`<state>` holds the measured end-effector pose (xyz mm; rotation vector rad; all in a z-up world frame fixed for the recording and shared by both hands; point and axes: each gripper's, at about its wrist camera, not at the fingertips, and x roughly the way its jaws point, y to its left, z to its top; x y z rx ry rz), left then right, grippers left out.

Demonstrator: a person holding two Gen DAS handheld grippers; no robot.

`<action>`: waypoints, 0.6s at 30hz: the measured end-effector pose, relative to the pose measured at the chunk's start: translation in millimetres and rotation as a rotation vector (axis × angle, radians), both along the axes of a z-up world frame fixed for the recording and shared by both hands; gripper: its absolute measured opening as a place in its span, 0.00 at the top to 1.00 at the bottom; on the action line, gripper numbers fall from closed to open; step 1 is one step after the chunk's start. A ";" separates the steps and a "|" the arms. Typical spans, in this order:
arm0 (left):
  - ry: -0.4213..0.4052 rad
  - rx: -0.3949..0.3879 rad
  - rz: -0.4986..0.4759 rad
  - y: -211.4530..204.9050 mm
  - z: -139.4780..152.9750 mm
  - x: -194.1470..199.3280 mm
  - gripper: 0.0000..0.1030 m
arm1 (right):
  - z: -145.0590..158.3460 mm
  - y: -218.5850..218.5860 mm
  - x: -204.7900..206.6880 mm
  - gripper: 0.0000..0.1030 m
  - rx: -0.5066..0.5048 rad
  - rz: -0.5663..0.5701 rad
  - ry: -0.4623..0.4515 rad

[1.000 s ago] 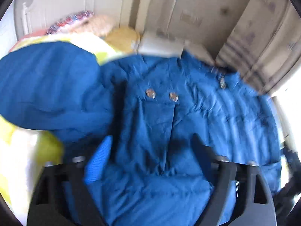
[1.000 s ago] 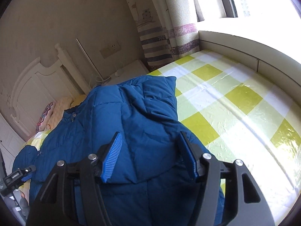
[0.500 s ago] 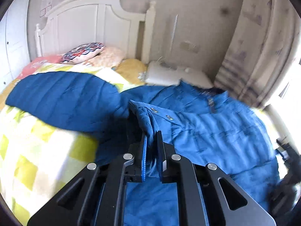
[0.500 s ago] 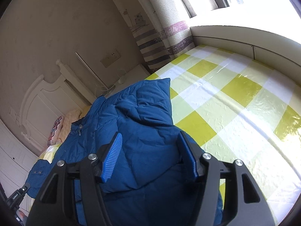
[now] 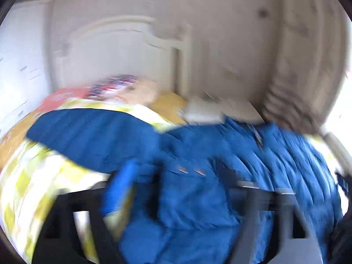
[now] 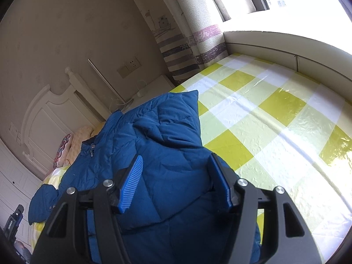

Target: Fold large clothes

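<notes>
A bed covered in a yellow-and-white checked sheet is carrying a blue padded jacket, spread across it, with pillows lying by the white headboard.

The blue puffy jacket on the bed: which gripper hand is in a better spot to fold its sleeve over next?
Probably the left. The left gripper is opening over the blue jacket, beside the spread sleeve. The right gripper hovers open over the far side, already folded in.
</notes>
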<state>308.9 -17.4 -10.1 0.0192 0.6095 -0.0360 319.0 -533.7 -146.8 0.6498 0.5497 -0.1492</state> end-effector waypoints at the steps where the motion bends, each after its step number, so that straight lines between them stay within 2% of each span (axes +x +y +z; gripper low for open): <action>1: 0.032 0.030 -0.022 -8.7 -11.2 7.1 0.17 | -0.1 0.3 0.1 0.41 -0.002 0.000 0.001; 3: 0.095 0.075 -0.024 -15.7 -36.8 19.7 0.17 | 0.5 1.6 0.8 0.41 -0.014 -0.001 0.005; 5: 0.221 0.036 -0.068 -15.9 -70.3 40.8 0.17 | 1.3 3.3 0.6 0.41 -0.028 -0.003 0.006; 7: 0.280 0.003 -0.074 -13.5 -87.0 44.9 0.15 | 2.0 4.3 -0.4 0.41 -0.039 -0.008 -0.004; 8: 0.273 -0.012 -0.072 -12.9 -84.2 44.0 0.14 | 3.7 5.4 -2.7 0.42 -0.050 -0.016 -0.011; 10: 0.270 0.001 -0.072 -13.9 -85.2 41.8 0.12 | 10.7 10.4 -7.2 0.55 -0.097 -0.029 -0.034; 13: 0.268 0.024 -0.071 -18.8 -86.4 40.3 0.11 | 31.5 41.4 -5.6 0.66 -0.295 0.043 -0.063; 14: 0.269 0.025 -0.072 -18.7 -86.3 39.5 0.10 | 33.8 53.3 0.6 0.66 -0.352 0.088 -0.040; 15: 0.270 0.023 -0.073 -17.6 -86.2 38.4 0.09 | 30.8 69.8 14.8 0.66 -0.425 0.163 0.045; 16: 0.270 0.021 -0.073 -16.8 -86.0 42.4 0.09 | 19.4 85.7 33.0 0.66 -0.489 0.254 0.174; 17: 0.269 0.018 -0.075 -15.9 -85.8 41.3 0.08 | 6.8 95.5 45.5 0.66 -0.514 0.331 0.270; 18: 0.270 0.014 -0.077 -17.3 -85.8 44.0 0.08 | 2.1 101.6 51.2 0.66 -0.554 0.356 0.305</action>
